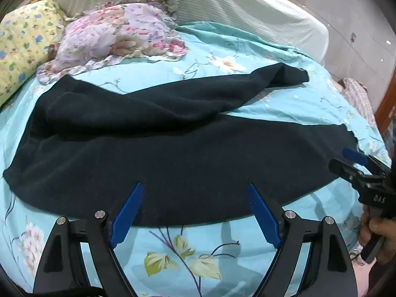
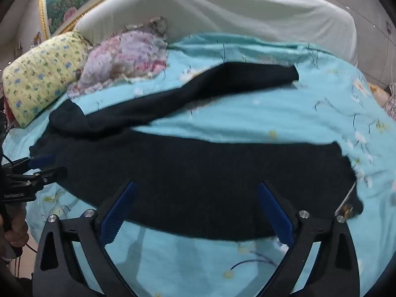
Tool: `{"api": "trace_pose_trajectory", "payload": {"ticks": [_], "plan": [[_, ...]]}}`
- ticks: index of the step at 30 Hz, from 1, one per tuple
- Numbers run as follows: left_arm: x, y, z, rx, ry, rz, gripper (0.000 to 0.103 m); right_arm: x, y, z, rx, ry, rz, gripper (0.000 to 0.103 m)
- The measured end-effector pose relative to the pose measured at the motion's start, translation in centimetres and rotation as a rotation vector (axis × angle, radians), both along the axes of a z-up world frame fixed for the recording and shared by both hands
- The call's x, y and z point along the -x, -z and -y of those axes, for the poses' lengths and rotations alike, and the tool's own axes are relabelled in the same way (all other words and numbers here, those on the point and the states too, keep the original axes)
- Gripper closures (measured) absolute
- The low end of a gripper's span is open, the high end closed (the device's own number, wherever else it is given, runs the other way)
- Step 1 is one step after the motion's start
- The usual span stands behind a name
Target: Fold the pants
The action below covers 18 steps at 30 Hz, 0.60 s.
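Dark, fuzzy knit pants (image 1: 173, 153), legs splayed across floral bedspread (image 1: 284, 99)

Place: a home bedroom.
Evidence: a bed (image 1: 203, 47) with floral pillows (image 1: 118, 32), padded headboard (image 2: 222, 7), gilt-framed picture (image 2: 61, 2).

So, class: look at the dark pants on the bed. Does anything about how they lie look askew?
Yes. The far leg is rumpled and angles away from the near leg, leaving a wedge of blue bedspread between them, so the pants are splayed rather than laid straight.
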<state>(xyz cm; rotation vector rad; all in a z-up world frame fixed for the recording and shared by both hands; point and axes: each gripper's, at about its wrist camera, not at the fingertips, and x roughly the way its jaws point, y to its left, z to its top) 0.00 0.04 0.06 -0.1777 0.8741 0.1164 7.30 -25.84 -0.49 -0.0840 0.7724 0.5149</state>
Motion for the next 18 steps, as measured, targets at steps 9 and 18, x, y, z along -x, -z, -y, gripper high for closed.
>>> {"api": "trace_pose_trajectory", "payload": {"ticks": [9,18], "plan": [[1.6,-0.3,0.3,-0.008,0.005,0.050,0.017,1.9,0.9,-1.4,-0.064,-0.007,-0.025,0.003],[2.1,-0.5,0.5,-0.021,-0.009,0.091,0.017,2.4,0.4,-2.2,-0.123,-0.034,0.014,0.003]]}}
